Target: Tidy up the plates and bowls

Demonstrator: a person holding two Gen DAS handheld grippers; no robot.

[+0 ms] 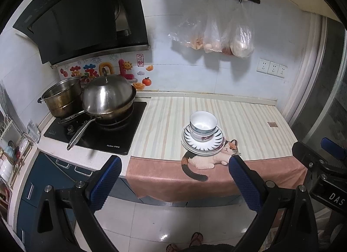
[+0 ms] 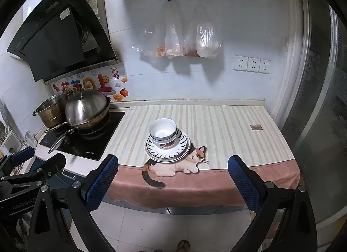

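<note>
Room: small kitchen, pale tiled wall, glossy tiled floor [image 1: 173, 221] below.
Worktop [image 2: 216, 122]: covered with a striped cloth [image 1: 164, 117], pink along the front edge, printed with a calico cat [image 2: 180, 163].
Plates [image 2: 167, 154]: stacked near the cloth's front middle, just behind the cat print; plain white one underneath, top one with dark radiating strokes round the rim.
Bowls [image 2: 163, 132]: two, nested, sitting upright in the top plate; lower one with a purple flower pattern, upper one [image 1: 203, 122] white with a blue band; upper bowl's inside bare white, nothing in it.
Stove [image 1: 97, 128]: black hob at the left end of the worktop, apart from the plates.
Pan [image 1: 108, 102]: on the hob, covered by a domed steel lid, long handle pointing forward.
Steel pot [image 1: 63, 98]: behind and left of the pan, touching it, open; contents hard to make out.
Range hood [image 1: 86, 18]: black, slanted, above the stove.
Plastic bags [image 2: 186, 39]: clear, hanging from a wall rail, holding pale and reddish lumps, kind not clear.
Sockets [image 2: 252, 64]: three in a row on the wall, right of the bags.
Left tool [image 1: 174, 171]: held back over the floor in front of the worktop, blue-padded fingers spread wide, gripping nothing.
Right tool [image 2: 172, 171]: likewise short of the worktop, fingers spread wide, gripping nothing.
</note>
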